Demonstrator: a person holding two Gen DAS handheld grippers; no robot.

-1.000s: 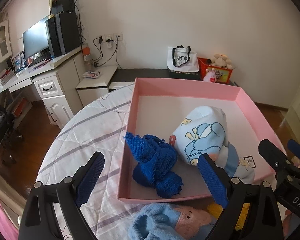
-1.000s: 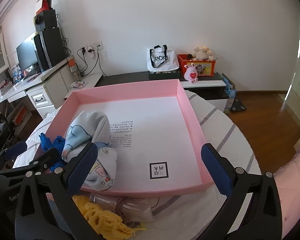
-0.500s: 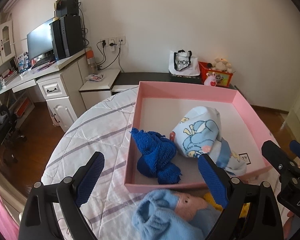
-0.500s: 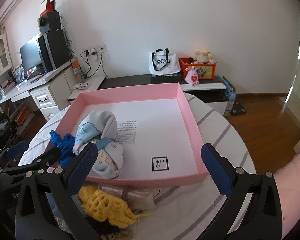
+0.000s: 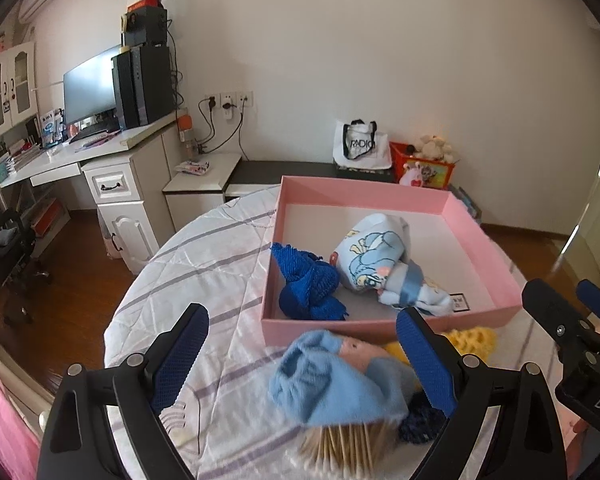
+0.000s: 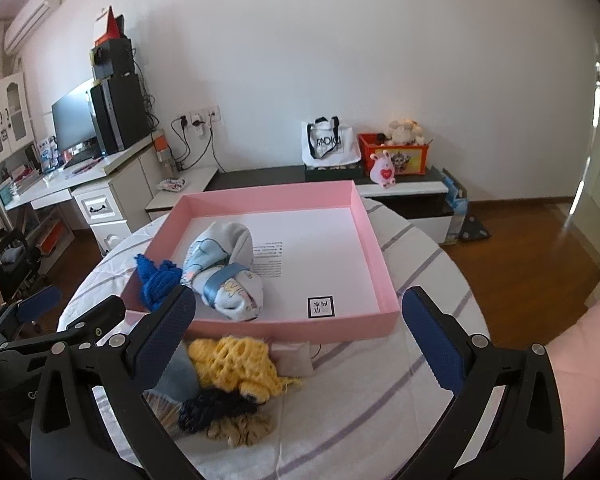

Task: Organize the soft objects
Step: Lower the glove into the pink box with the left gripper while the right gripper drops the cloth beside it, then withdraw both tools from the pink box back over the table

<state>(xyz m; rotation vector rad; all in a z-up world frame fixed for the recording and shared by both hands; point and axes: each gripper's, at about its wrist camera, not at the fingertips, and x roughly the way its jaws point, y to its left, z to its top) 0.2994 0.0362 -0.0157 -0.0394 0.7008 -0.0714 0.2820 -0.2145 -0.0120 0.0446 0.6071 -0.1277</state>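
A pink box [image 5: 485, 224] [image 6: 380, 256] stands on the round table. Inside lie a blue knitted cloth [image 5: 309, 288] [image 6: 156, 280] and a rolled light-blue printed cloth [image 5: 380, 260] [image 6: 224, 268]. In front of the box sits a pile: a light-blue and pink soft item [image 5: 332, 380], a yellow knitted piece [image 6: 236, 364] [image 5: 474, 338], a dark blue piece [image 6: 212, 404] and a tan one [image 6: 244, 428]. My left gripper [image 5: 304, 360] stands open above the light-blue item. My right gripper [image 6: 300, 344] stands open over the pile's right side. Neither holds anything.
The table wears a white quilted cover with purple stripes [image 6: 380, 400]. A small beige pouch [image 6: 294, 362] lies against the box front. A desk with a monitor [image 5: 92, 92] stands at the left, a low cabinet with a bag and toys [image 6: 396, 152] behind.
Both grippers have pulled back and up from the box. The pile in front of the box has come into fuller view. Both stay open.
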